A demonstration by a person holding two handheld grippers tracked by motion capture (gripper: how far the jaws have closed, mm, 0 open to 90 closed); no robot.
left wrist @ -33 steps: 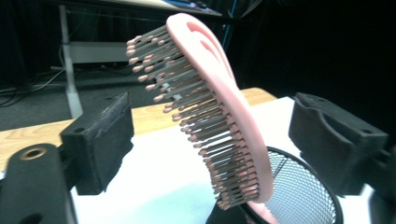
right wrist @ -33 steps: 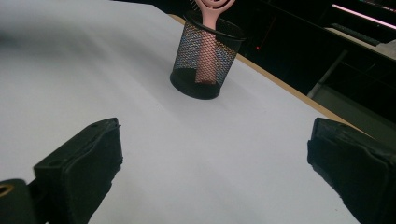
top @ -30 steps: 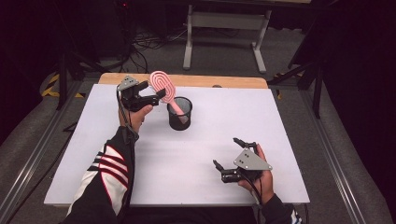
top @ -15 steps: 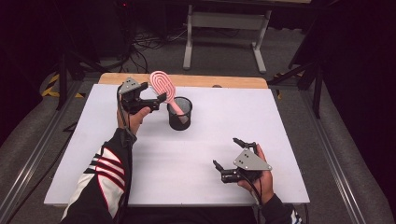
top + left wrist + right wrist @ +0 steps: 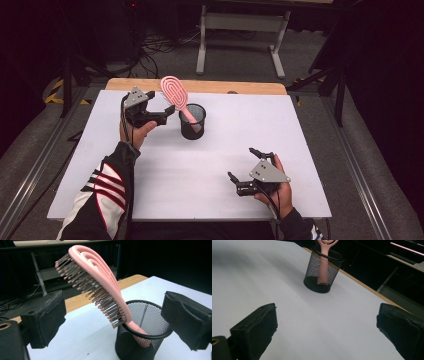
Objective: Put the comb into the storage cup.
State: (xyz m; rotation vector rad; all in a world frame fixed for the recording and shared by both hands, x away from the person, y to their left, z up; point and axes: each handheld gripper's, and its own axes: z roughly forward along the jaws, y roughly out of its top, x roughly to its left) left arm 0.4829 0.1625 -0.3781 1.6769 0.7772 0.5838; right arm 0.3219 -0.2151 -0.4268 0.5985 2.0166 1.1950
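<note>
A pink hairbrush stands handle-down in a black mesh cup at the table's back middle, its head leaning up and to the left. In the left gripper view the hairbrush has its bristles facing left and rises out of the cup. My left gripper is open just left of the cup, its jaws wide apart and touching nothing. My right gripper is open and empty near the front right. In its own view the cup stands far ahead of it.
The white table top has a wooden strip along its far edge. Behind it are a dark floor with cables and a grey metal stand. A sleeve with red and white stripes comes in at the bottom left.
My left gripper has drawn back slightly toward the person, away from the brush head, still open. The brush, the cup and the right gripper have stayed put.
</note>
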